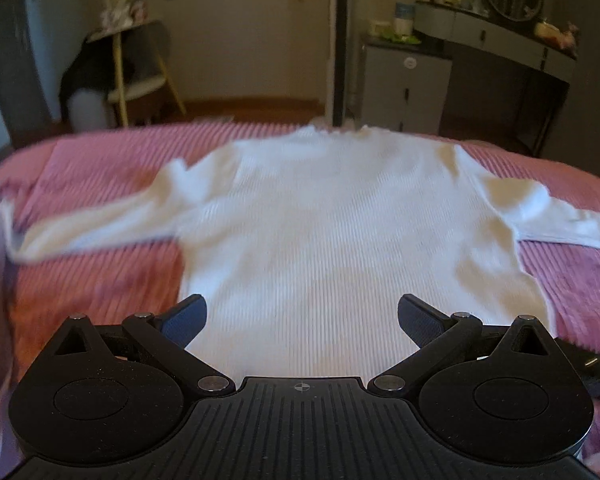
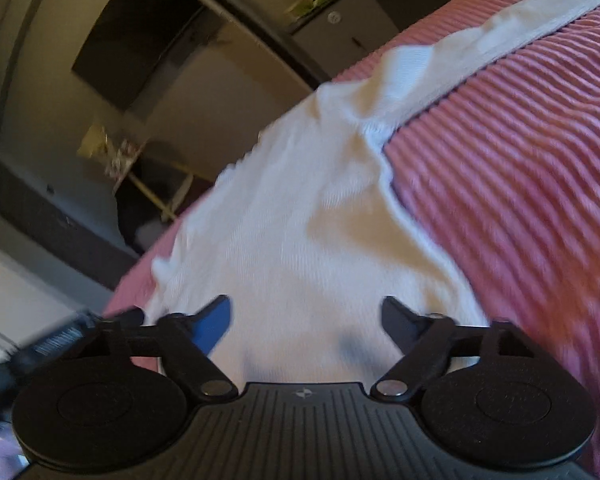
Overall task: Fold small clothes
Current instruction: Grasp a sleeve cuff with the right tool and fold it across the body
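Left tool (image 1: 302, 314) and right tool (image 2: 306, 320) hover spread-jawed over white sweater (image 1: 340, 220).

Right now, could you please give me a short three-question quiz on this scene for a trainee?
1. True or false: the white ribbed knit sweater lies spread flat with both sleeves out.
2. What covers the bed? A) pink ribbed bedspread B) grey sheet
3. How do the left gripper and right gripper stand?

Key: 1 true; 2 A; 3 both open above the sweater, gripping nothing.
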`<state>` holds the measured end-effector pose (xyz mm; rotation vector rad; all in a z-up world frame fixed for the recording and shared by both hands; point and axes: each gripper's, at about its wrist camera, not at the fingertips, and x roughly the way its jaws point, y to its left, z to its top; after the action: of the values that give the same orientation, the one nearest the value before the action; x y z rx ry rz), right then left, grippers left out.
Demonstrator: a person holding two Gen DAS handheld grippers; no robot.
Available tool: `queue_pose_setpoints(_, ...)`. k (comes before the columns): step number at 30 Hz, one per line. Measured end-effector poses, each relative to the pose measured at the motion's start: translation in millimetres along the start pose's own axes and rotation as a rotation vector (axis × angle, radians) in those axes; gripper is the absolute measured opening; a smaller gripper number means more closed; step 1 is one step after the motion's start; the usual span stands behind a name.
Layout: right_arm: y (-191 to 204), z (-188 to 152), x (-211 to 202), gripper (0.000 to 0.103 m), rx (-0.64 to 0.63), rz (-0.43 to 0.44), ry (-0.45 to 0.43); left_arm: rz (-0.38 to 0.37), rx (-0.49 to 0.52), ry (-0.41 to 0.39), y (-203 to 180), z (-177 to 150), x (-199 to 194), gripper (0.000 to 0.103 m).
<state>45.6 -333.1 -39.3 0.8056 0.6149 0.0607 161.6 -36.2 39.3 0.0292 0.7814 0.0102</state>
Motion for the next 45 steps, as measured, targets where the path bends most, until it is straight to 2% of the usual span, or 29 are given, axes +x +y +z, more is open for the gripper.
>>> queue_pose_setpoints(3, -15, 27, 9, 0.049, 0.037, -0.009, -0.052, -0.010, 0.022, 0.006, -2, -12, 36, 0.103)
queue_pose_setpoints(6, -41, 66, 13, 0.037, 0.078, -0.048, -0.118, -0.054, -0.057, 0.062, 13, -26, 65, 0.103)
queue_pose_setpoints(8, -62, 93, 14, 0.024, 0.104, -0.098, -0.178, -0.034, -0.121, 0.075, 21, -23, 80, 0.103)
queue_pose_setpoints(10, -86, 121, 11, 0.022, 0.143, -0.165, -0.251, -0.014, -0.138, 0.053, 27, -18, 87, 0.103)
queue_pose_setpoints(14, -143, 161, 3, 0.023, 0.295, -0.287, -0.402, 0.025, -0.081, -0.038, 28, -22, 98, 0.103)
queue_pose_setpoints(19, -201, 178, 4, 0.024, 0.480, -0.356, -0.467, 0.017, -0.056, -0.038, 23, -24, 113, 0.103)
queue_pose_setpoints(27, -223, 200, 5, 0.023, 0.512, -0.394, -0.546, 0.000, -0.054, -0.072, 25, -27, 117, 0.103)
queue_pose_setpoints(29, -227, 206, 8, 0.013, 0.508, -0.405, -0.565, -0.002, -0.047, -0.070, 25, -26, 117, 0.103)
queue_pose_setpoints(30, -222, 208, 9, 0.008, 0.493, -0.425, -0.564, -0.005, -0.049, -0.067, 25, -25, 117, 0.103)
queue_pose_setpoints(32, -204, 210, 2, 0.008, 0.422, -0.455, -0.571, -0.011, -0.060, -0.064, 28, -24, 115, 0.103)
queue_pose_setpoints(36, -142, 218, -3, 0.007, 0.177, -0.495, -0.579, -0.017, -0.093, -0.058, 34, -20, 112, 0.103)
queue_pose_setpoints(39, -79, 210, 2, 0.007, -0.039, -0.462, -0.566, -0.022, -0.097, -0.048, 39, -16, 108, 0.103)
queue_pose_setpoints(42, -12, 188, 21, 0.007, -0.259, -0.404, -0.514, -0.025, -0.106, -0.054, 46, -11, 100, 0.103)
queue_pose_setpoints(45, 50, 156, 50, 0.007, -0.428, -0.300, -0.441, -0.018, -0.130, -0.081, 57, -6, 89, 0.103)
